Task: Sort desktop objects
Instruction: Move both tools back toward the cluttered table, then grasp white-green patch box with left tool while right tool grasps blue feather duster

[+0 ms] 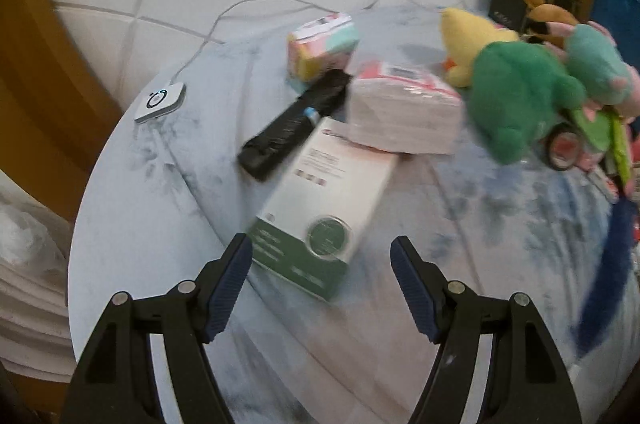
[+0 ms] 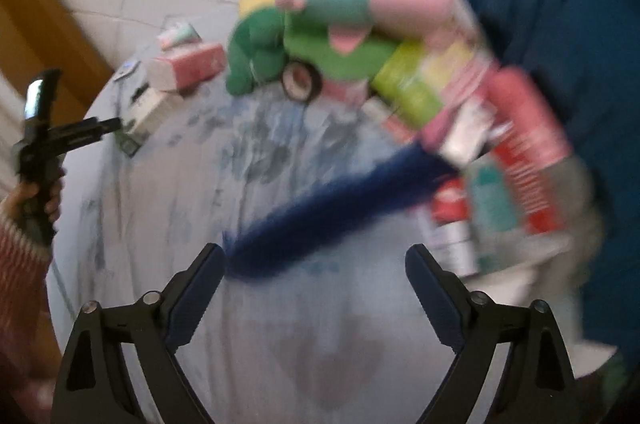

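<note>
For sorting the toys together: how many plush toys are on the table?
4, clustered at the far right: yellow plush, green plush, teal-and-pink plush, brown plush behind them. The pile may hide more.

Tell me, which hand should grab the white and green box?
Probably the left. The left gripper is open, with the white and green box just ahead between its fingers. From the open right gripper that box lies far off.

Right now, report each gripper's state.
Left gripper: open, holding nothing; poised over the white-and-green box.
Right gripper: open, holding nothing.
</note>
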Available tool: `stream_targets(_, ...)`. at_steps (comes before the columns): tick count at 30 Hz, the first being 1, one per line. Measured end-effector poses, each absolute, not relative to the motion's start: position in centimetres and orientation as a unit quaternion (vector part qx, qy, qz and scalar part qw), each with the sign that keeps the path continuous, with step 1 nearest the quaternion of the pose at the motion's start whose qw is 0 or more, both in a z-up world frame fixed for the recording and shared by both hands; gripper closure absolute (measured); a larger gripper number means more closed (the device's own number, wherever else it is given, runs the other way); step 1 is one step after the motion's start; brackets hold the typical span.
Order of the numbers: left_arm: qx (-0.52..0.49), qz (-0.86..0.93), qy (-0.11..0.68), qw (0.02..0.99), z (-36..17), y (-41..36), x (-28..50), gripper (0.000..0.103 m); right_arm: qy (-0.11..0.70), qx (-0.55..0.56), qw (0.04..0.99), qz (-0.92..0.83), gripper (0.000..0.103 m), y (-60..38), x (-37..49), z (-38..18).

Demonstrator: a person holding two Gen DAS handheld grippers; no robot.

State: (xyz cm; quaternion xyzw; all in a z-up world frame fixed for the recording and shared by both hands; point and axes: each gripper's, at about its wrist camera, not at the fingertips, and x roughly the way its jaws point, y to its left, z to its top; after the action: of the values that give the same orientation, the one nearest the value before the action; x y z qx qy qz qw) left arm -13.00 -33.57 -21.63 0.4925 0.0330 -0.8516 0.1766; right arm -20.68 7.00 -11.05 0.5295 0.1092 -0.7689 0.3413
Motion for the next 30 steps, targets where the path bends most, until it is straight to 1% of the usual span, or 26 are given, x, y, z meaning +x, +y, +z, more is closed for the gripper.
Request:
stream_targets(2, 0.502, -0.848, 0.025, 0.168, -22.4, -34.2, -14.0, 0.032, 0.098, 0.546, 0.313, -0.771, 0.015, 5.0, -21.1, -14.2)
stream_targets(3, 0.510, -0.844, 0.017, 0.163, -23.0, -34.4, -14.6, 0.032, 0.092, 0.558, 0.294, -0.770, 0.020, 4.2, -21.5, -15.8)
stream_targets(4, 0.519, -0.840, 0.012, 0.157, -23.6, -34.5, -15.1, 0.032, 0.085, 0.567, 0.285, -0.768, 0.022, 3.6, -21.6, -16.7)
stream_targets(7, 0.532, -0.834, 0.009, 0.142, -24.9, -34.8, -16.2, 0.032, 0.081, 0.573, 0.259, -0.773, 0.022, 1.9, -22.0, -19.2)
stream_targets(8, 0.535, -0.834, 0.015, 0.135, -25.1, -35.0, -16.5, 0.032, 0.087, 0.574, 0.256, -0.773, 0.021, 1.6, -22.0, -19.7)
stream_targets(9, 0.539, -0.832, 0.016, 0.134, -25.3, -35.1, -16.8, 0.030, 0.096, 0.564, 0.252, -0.780, 0.021, 1.2, -21.8, -19.9)
stream_targets(10, 0.539, -0.831, 0.013, 0.136, -25.4, -35.2, -17.0, 0.024, 0.103, 0.561, 0.248, -0.783, 0.022, 1.1, -21.5, -19.9)
stream_targets(11, 0.540, -0.830, 0.010, 0.138, -25.6, -35.2, -17.3, 0.021, 0.111, 0.556, 0.241, -0.788, 0.027, 1.0, -21.3, -19.9)
stream_targets(13, 0.544, -0.827, 0.000, 0.138, -26.0, -35.1, -17.9, 0.017, 0.129, 0.547, 0.225, -0.796, 0.050, 1.2, -21.0, -19.8)
stream_targets(14, 0.548, -0.825, 0.000, 0.138, -26.3, -35.2, -18.0, 0.014, 0.136, 0.542, 0.224, -0.798, 0.056, 1.4, -20.8, -19.7)
stream_targets(15, 0.554, -0.821, 0.004, 0.136, -26.7, -35.4, -18.3, 0.013, 0.141, 0.540, 0.228, -0.798, 0.064, 1.5, -20.6, -19.6)
stream_targets(16, 0.559, -0.818, 0.010, 0.135, -27.1, -35.7, -18.6, 0.012, 0.148, 0.540, 0.232, -0.795, 0.068, 1.6, -20.4, -19.5)
stream_targets(20, 0.562, -0.817, 0.017, 0.132, -27.5, -35.9, -18.7, 0.011, 0.155, 0.550, 0.245, -0.783, 0.076, 3.4, -19.6, -19.2)
stream_targets(22, 0.557, -0.820, 0.016, 0.129, -27.4, -35.8, -18.4, 0.013, 0.161, 0.555, 0.262, -0.773, 0.080, 4.6, -18.8, -19.0)
stream_targets(25, 0.550, -0.825, 0.030, 0.126, -27.0, -35.8, -17.5, 0.018, 0.172, 0.555, 0.290, -0.760, 0.083, 7.1, -17.5, -18.4)
stream_targets(30, 0.554, -0.823, 0.041, 0.123, -26.1, -34.9, -15.4, 0.021, 0.211, 0.535, 0.327, -0.751, 0.086, 11.3, -16.1, -17.5)
